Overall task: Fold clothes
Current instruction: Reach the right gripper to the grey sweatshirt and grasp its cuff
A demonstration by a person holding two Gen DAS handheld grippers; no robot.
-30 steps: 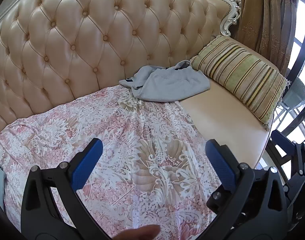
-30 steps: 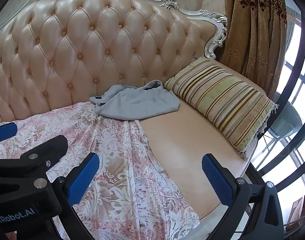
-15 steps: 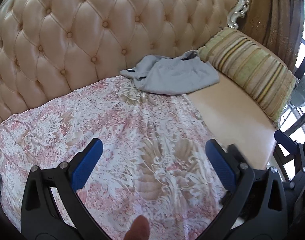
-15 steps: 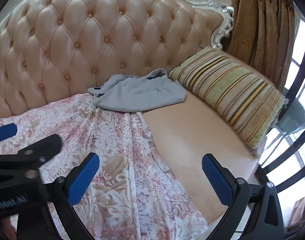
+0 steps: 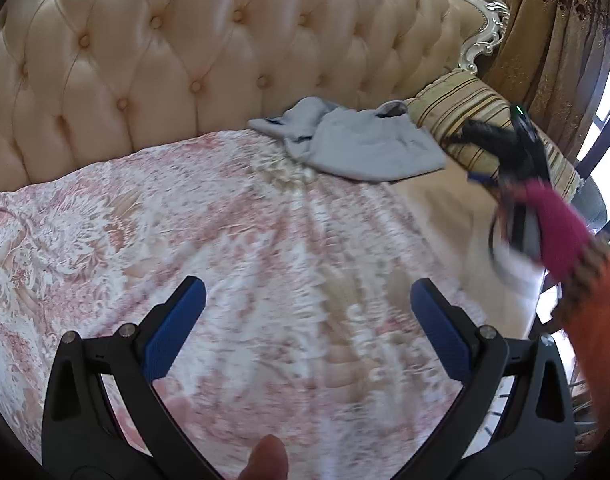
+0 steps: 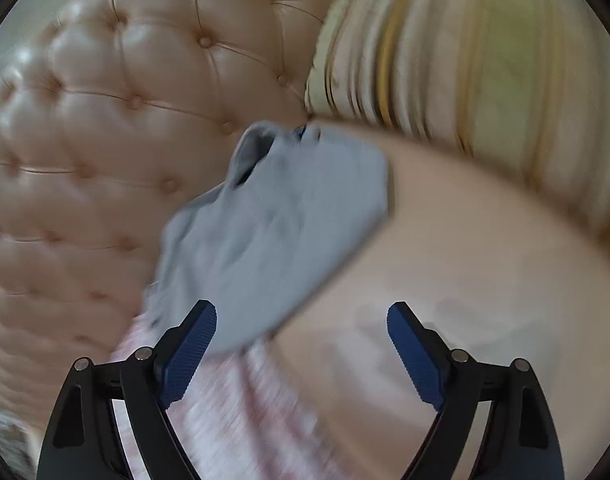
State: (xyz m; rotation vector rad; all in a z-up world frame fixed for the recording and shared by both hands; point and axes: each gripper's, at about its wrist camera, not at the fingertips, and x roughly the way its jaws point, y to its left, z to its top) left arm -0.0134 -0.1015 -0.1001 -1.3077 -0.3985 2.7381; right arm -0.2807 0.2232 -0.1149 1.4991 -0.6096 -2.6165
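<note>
while the left gripper [image 5: 305, 320] is held spread above the floral sheet [image 5: 225, 240], the soft, light grey garment [image 6: 273, 232] is seen crumpled at the sofa's back edge; the right gripper [image 6: 301, 344], spread too, is best closed on its near hem.

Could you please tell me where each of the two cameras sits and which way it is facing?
Left wrist: on the left tongs, over the floral sheet, facing the tufted backrest; a thumb tip and right sleeve show.
Right wrist: on the right tongs, low and close, facing the grey garment; only its open fingers show.
Shared: garment, backrest, striped cushion.
</note>
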